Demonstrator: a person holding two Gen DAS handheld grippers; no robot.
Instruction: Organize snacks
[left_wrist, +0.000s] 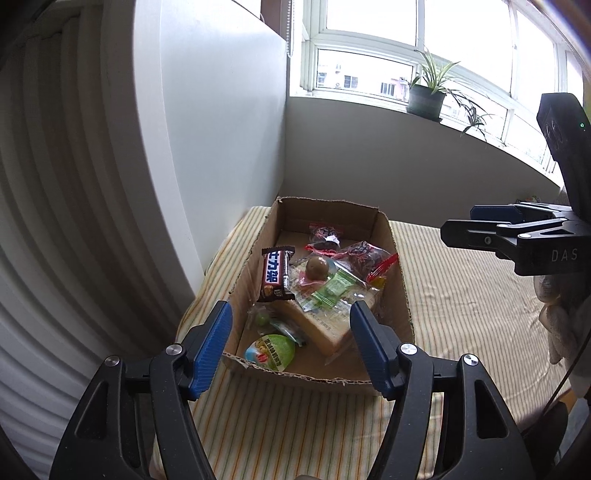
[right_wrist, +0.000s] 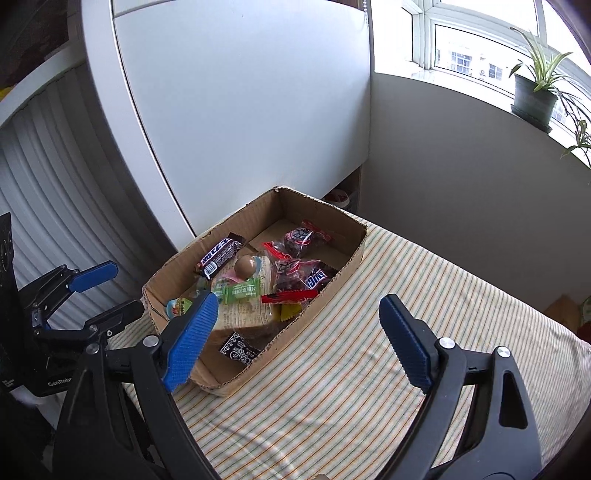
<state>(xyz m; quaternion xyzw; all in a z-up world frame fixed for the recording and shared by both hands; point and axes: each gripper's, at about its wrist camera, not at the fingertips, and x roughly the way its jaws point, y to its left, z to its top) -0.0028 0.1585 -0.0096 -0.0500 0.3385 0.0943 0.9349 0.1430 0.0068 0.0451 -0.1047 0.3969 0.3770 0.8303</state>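
An open cardboard box (left_wrist: 325, 214) (right_wrist: 251, 221) sits on the striped cloth and holds the snacks. Among them are a brown chocolate bar (left_wrist: 275, 275) (right_wrist: 220, 254), a brown ball candy (left_wrist: 317, 267) (right_wrist: 245, 266), a green wrapped candy (left_wrist: 328, 291) (right_wrist: 240, 290), a wrapped bread slice (left_wrist: 321, 328) (right_wrist: 243, 319), red-edged bags of dark fruit (left_wrist: 325, 236) (right_wrist: 301, 238), a green-lidded cup (left_wrist: 271, 352) (right_wrist: 179, 306) and a black patterned packet (right_wrist: 238, 349). My left gripper (left_wrist: 291, 314) (right_wrist: 127, 288) hovers open above the box's near end, empty. My right gripper (right_wrist: 298, 301) (left_wrist: 458, 220) is open and empty, to the box's right.
The striped cloth (left_wrist: 461, 295) (right_wrist: 406, 280) covers the surface to the right of the box. A white cabinet panel (right_wrist: 240, 110) stands just behind the box, with ribbed white panels to the left. A potted plant (left_wrist: 424, 98) sits on the window sill. A gloved hand (left_wrist: 554, 317) holds the right gripper.
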